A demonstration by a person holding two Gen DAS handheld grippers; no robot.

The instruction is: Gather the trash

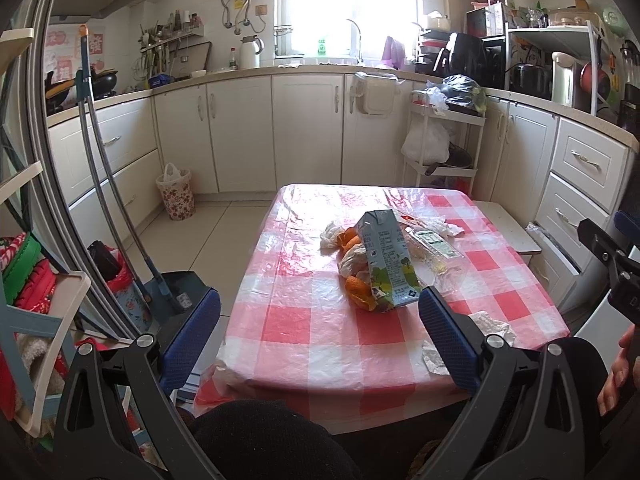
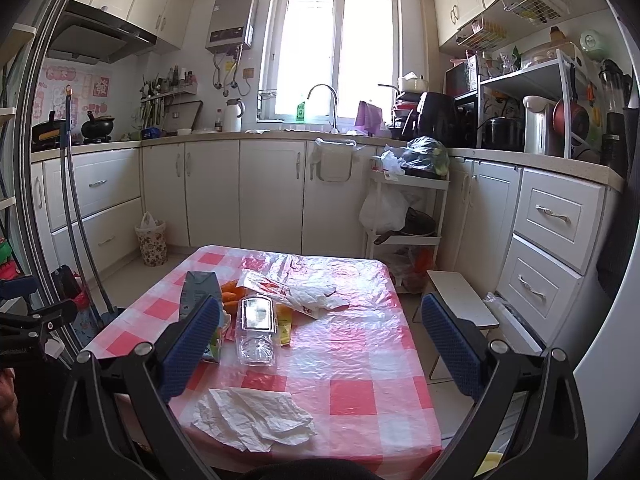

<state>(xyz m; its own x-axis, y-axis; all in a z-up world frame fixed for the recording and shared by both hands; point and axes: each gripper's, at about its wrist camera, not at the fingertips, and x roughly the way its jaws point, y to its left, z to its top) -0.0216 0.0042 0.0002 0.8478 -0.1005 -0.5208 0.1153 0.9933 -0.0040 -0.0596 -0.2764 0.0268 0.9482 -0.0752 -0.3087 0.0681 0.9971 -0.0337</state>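
A red-and-white checked table [image 1: 304, 320] [image 2: 360, 360] carries the trash. In the left wrist view a grey-green drink carton [image 1: 386, 260] lies over orange peels [image 1: 358, 292], with a clear plastic bottle [image 1: 434, 246] and crumpled white paper [image 1: 490, 326] to its right. My left gripper [image 1: 320, 312] hangs open above the near table edge, nothing between its fingers. The right wrist view has the carton [image 2: 200, 292], the clear bottle [image 2: 256, 328], a crumpled wrapper [image 2: 304, 296] and crumpled white paper [image 2: 252, 416]. Over the near end of the table my right gripper [image 2: 320, 316] is open and holds nothing.
A flowered waste basket [image 1: 176, 194] [image 2: 151, 242] lined with a white bag stands on the floor by the left cabinets. A mop and dustpan [image 1: 160, 280] lean left of the table. A white trolley [image 2: 408, 208] and a low stool [image 2: 460, 300] stand to the right.
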